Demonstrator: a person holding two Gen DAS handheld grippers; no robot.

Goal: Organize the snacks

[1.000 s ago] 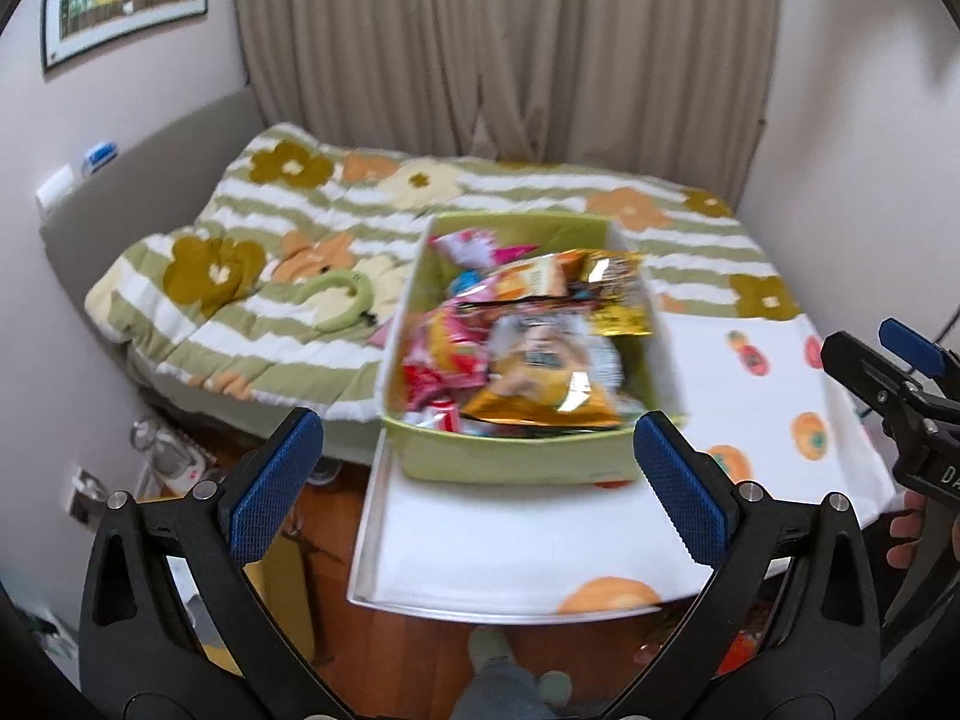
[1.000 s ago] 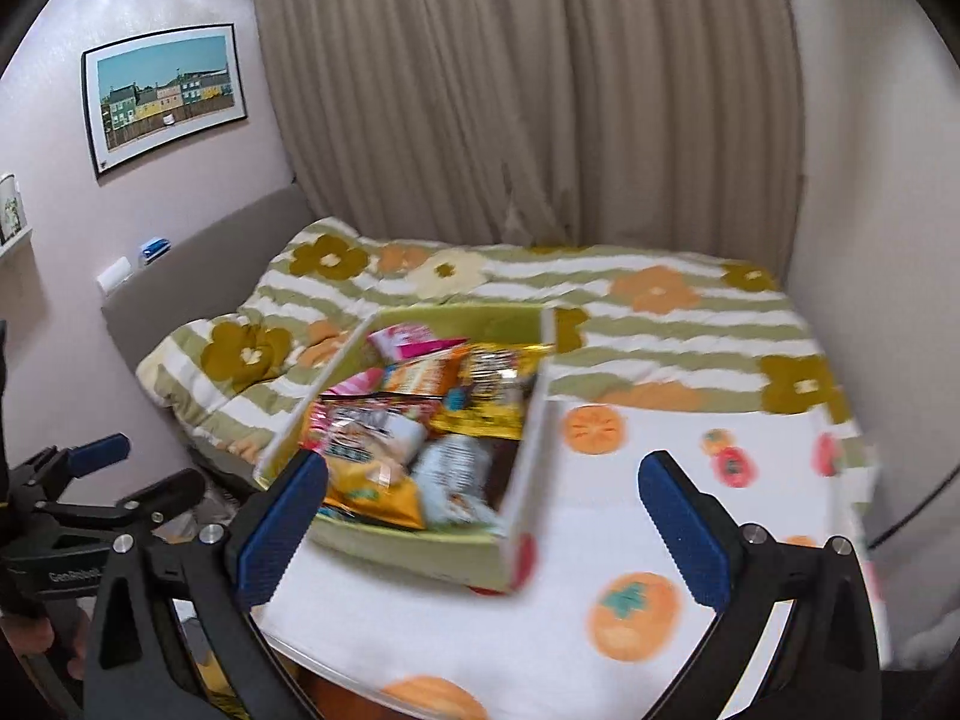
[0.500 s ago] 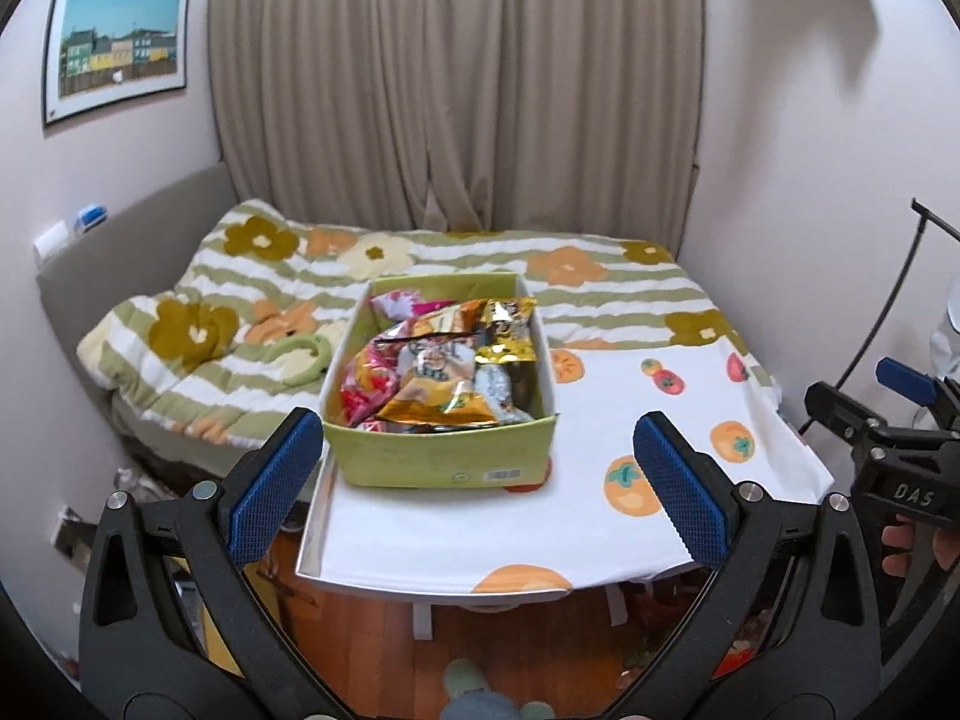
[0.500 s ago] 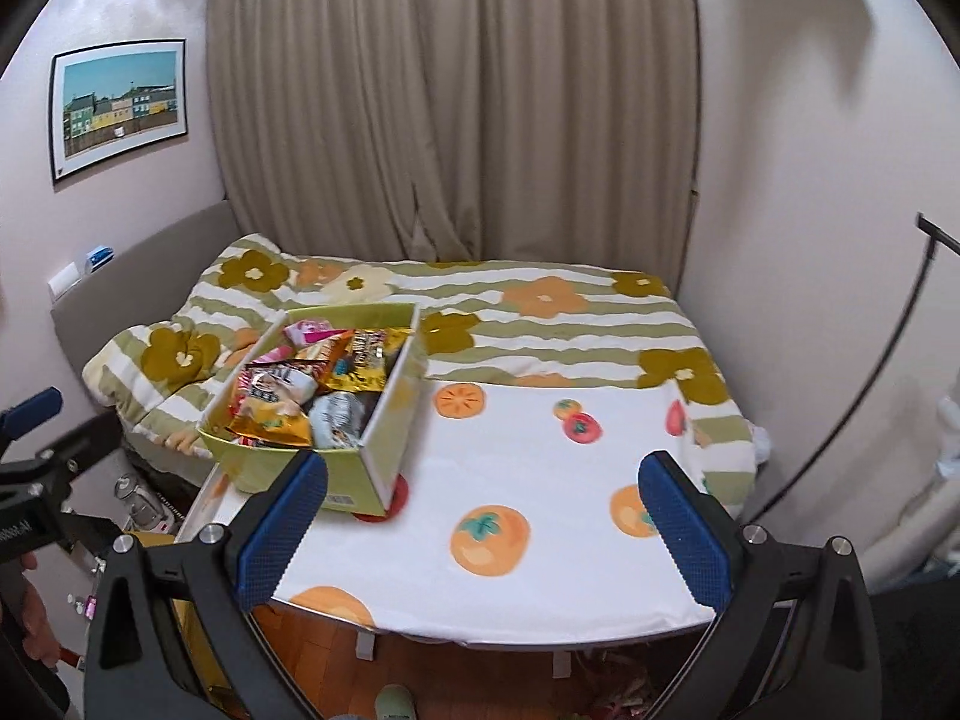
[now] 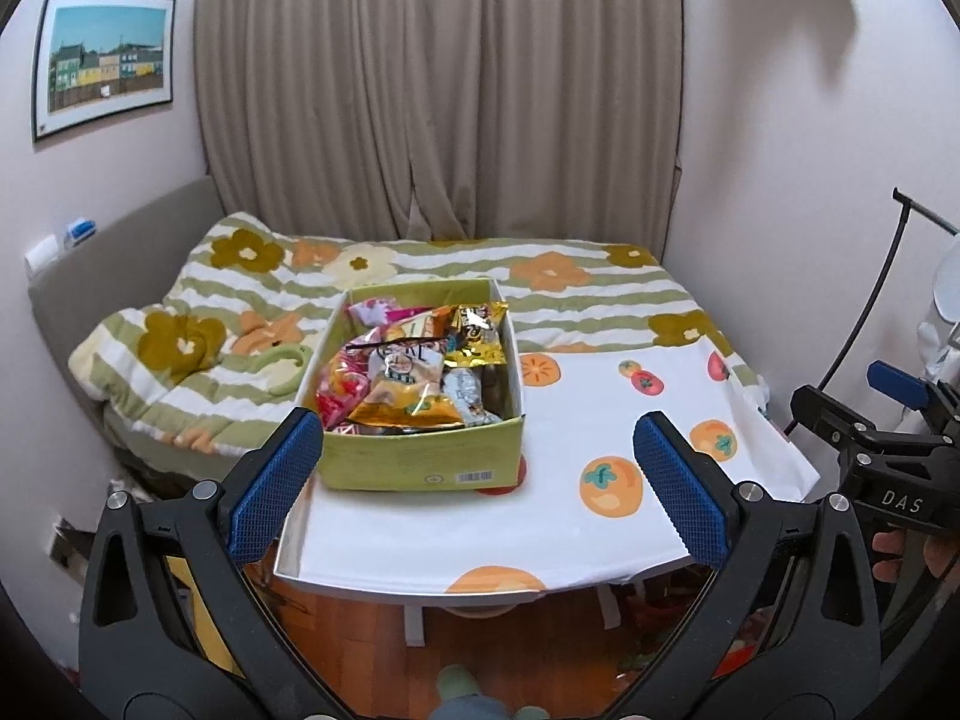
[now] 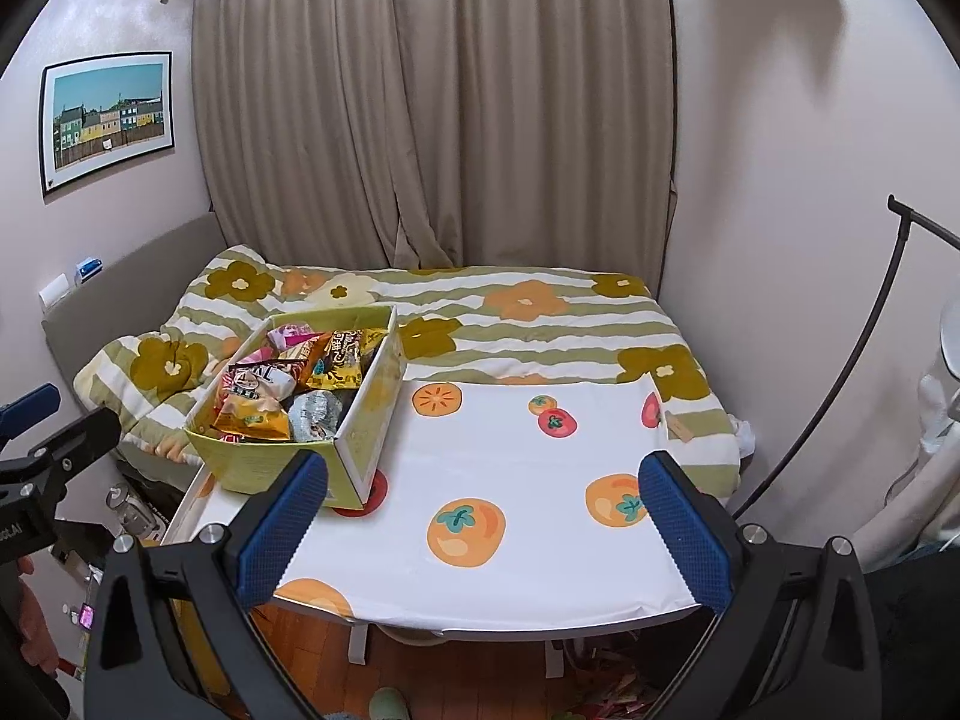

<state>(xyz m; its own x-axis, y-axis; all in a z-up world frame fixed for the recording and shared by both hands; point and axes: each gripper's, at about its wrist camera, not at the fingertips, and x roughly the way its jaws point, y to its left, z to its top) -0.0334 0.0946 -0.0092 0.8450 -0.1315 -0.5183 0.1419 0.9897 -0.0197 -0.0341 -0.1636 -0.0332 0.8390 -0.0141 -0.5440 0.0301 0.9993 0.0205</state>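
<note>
A green cardboard box (image 5: 420, 456) full of snack packets (image 5: 408, 378) stands on the left part of a table with a white, fruit-printed cloth (image 5: 570, 420). It also shows in the right wrist view (image 6: 372, 414), with the snack packets (image 6: 282, 384) inside. My left gripper (image 5: 480, 492) is open and empty, held back from the table's front edge, in line with the box. My right gripper (image 6: 486, 522) is open and empty, off the front edge to the right of the box. Its side shows at the right of the left wrist view (image 5: 864, 438).
A bed with a green striped, flowered quilt (image 5: 570, 282) lies behind the table. Beige curtains (image 5: 444, 90) hang at the back. The walls stand close on both sides. A wooden floor (image 5: 360, 648) shows under the table's front edge. A black stand (image 6: 840, 372) leans at the right.
Both grippers have pulled back and up from the box, so the whole table now shows. Both stay open and empty. The box has not moved on the table.
</note>
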